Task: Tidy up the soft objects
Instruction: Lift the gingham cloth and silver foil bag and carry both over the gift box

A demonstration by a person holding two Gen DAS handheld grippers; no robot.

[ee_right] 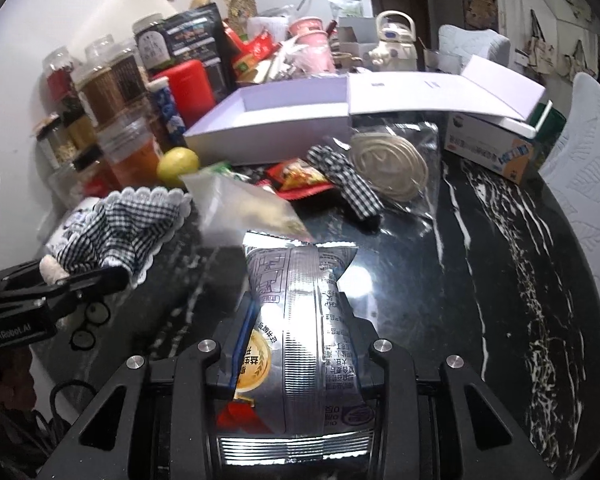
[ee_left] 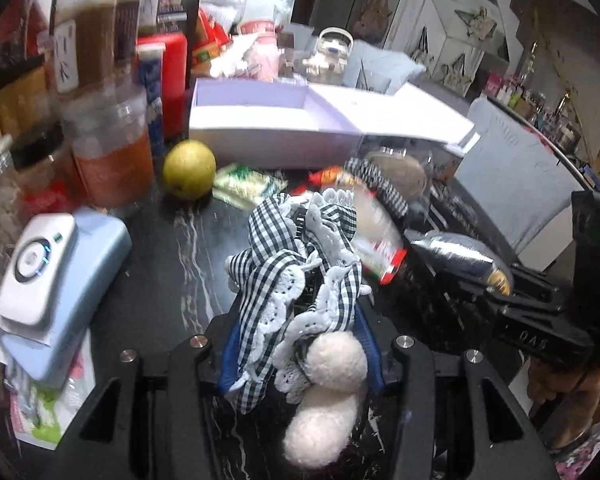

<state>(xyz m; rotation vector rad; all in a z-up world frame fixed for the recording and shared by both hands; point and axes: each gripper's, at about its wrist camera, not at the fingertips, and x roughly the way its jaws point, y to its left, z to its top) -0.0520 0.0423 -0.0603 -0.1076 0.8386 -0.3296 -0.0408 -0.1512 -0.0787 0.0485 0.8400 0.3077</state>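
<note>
My left gripper point(ee_left: 300, 240) is shut on a black-and-white checked cloth point(ee_left: 268, 264) with white lace trim and two white pom-poms point(ee_left: 336, 364), held above the black marble table point(ee_right: 480, 280). The cloth hides its fingertips. In the right wrist view the left gripper point(ee_right: 100, 280) and the checked cloth point(ee_right: 128, 220) are at the left. My right gripper point(ee_right: 296, 300) is shut on a silver foil packet point(ee_right: 300, 320), lifted off the table. The left wrist view shows the right gripper point(ee_left: 476, 286) and the silver packet point(ee_left: 456, 252) at the right.
An open white box point(ee_right: 268, 136) stands behind, its lid laid to the right. Before it lie a yellow fruit point(ee_right: 178, 166), snack packets, a checked strip point(ee_right: 348, 184) and a bagged woven disc point(ee_right: 388, 168). Jars point(ee_left: 108, 160) crowd the left; a blue-white device point(ee_left: 60, 280) sits near left.
</note>
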